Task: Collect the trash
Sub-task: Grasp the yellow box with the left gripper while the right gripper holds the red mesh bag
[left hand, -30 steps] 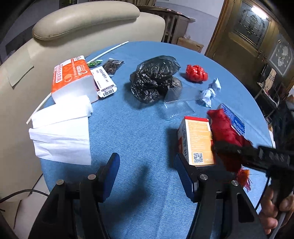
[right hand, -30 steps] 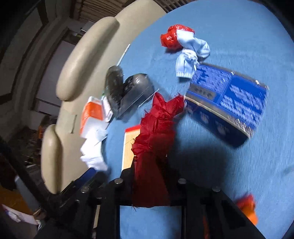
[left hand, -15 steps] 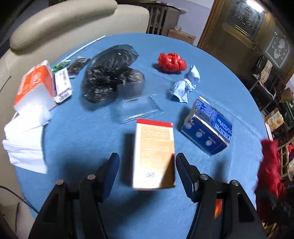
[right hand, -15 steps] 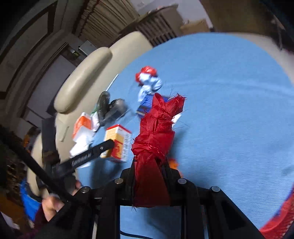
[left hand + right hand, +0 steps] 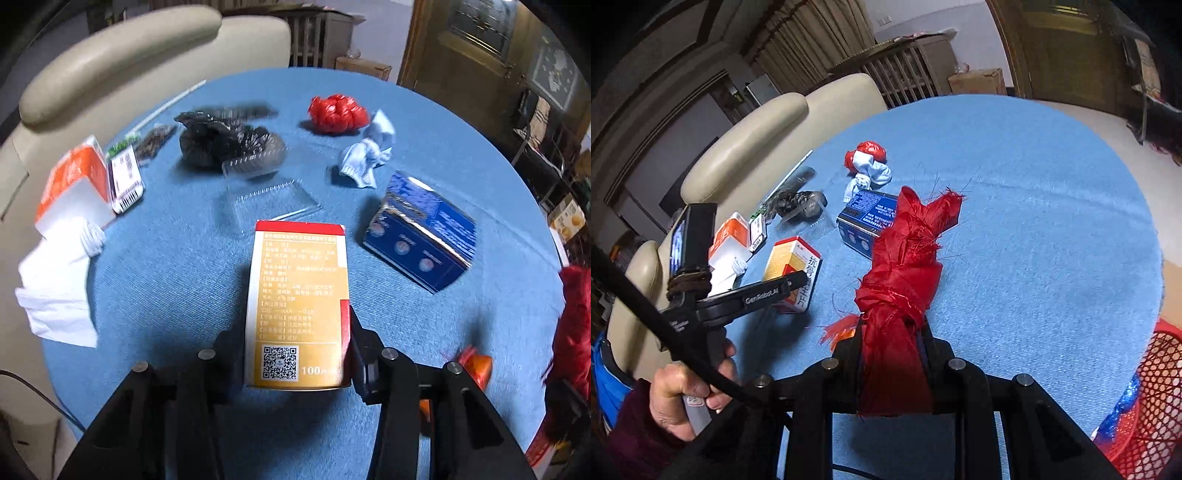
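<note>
- Left tool (image 5: 297, 354): fingers pinch the orange medicine box (image 5: 297, 306) from both sides; the box stands upright on the blue surface (image 5: 166, 258) near its near edge.
- Right tool (image 5: 892, 354): fingers pressed onto a knotted red fabric scrap (image 5: 905, 273), held above the surface.
- Red mesh basket (image 5: 1156, 398): beyond the right edge of the surface, below its level.
- Remaining items toward the far edge: blue carton (image 5: 421, 240), light-blue crumpled cloth (image 5: 369, 155), red crumpled wrapper (image 5: 338, 112), black plastic bag (image 5: 221, 138), clear plastic tray (image 5: 273, 201).
- Left edge: tissue pack (image 5: 75, 184) and loose white tissues (image 5: 59, 288).
</note>
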The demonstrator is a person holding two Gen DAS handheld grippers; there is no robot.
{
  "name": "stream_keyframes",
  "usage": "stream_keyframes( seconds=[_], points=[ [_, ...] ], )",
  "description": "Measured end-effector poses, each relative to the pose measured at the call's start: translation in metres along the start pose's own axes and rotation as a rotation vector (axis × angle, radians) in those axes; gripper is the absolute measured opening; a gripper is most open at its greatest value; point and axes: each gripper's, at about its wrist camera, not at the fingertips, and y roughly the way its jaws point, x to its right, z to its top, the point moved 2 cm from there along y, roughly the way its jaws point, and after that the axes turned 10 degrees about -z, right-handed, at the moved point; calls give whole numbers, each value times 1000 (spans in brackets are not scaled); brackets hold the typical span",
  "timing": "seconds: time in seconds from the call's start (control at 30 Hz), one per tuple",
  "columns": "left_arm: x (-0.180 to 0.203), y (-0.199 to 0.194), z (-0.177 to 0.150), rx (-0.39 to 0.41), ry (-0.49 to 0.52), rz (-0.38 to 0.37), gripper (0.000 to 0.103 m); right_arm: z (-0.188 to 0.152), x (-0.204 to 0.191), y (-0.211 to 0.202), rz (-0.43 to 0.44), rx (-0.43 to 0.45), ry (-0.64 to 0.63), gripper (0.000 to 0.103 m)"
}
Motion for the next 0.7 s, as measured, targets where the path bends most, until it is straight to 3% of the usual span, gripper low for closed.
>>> stream_keyframes(
  seconds=[0.3, 0.7],
  points=[
    [30, -50, -11, 116, 118, 28, 48, -9, 3, -16, -14, 36, -8, 25],
    [64, -95, -31, 189, 195, 23, 48, -24, 10, -54, -30, 102, -15, 25]
  ],
)
